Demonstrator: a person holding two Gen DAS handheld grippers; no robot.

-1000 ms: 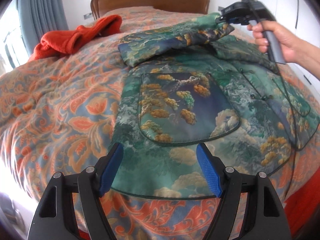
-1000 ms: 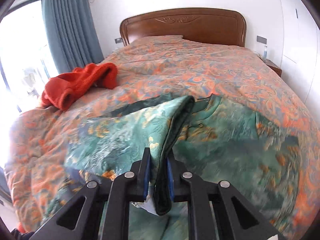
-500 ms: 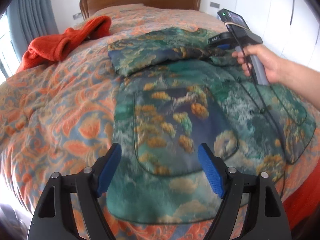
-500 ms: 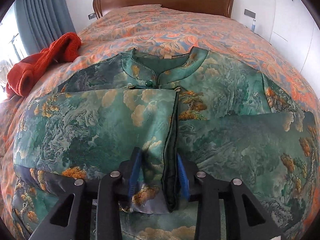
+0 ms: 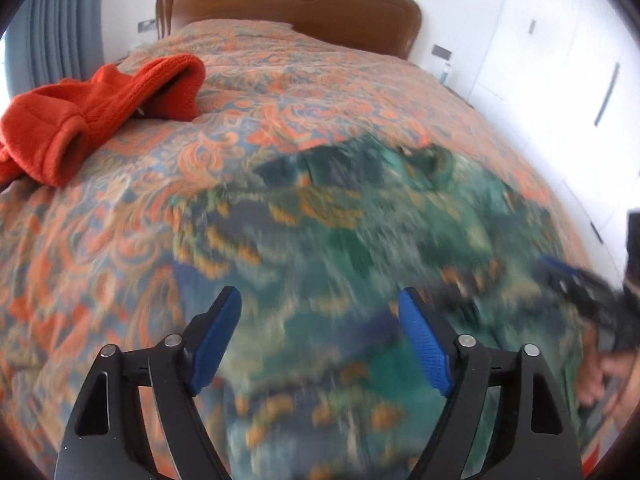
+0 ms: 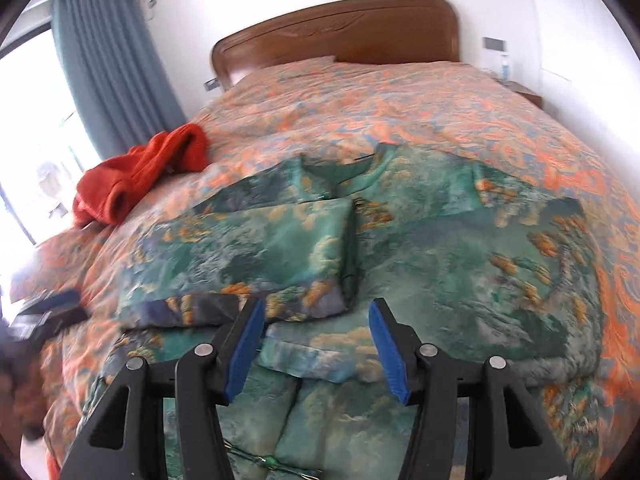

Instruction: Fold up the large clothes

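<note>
In the left wrist view, the left gripper (image 5: 320, 312) hangs over the bed with its blue pads (image 5: 426, 350) wide apart and closing slightly, nothing between them. Below it the green printed jacket (image 5: 360, 232) lies spread on the orange paisley bedspread (image 5: 120, 240), blurred. An orange-red knit garment (image 5: 92, 116) sits well apart at the left, near the wooden headboard (image 5: 288, 4). A hand (image 5: 604, 376) shows at the right edge.

In the right wrist view, the right gripper (image 6: 316, 334) has its jaws opening, pressing on nothing; the jacket's sleeve (image 6: 256, 252) lies folded across the jacket's chest just ahead of the pads, below the collar (image 6: 352, 176). A blue curtain (image 6: 108, 60) hangs at the left.
</note>
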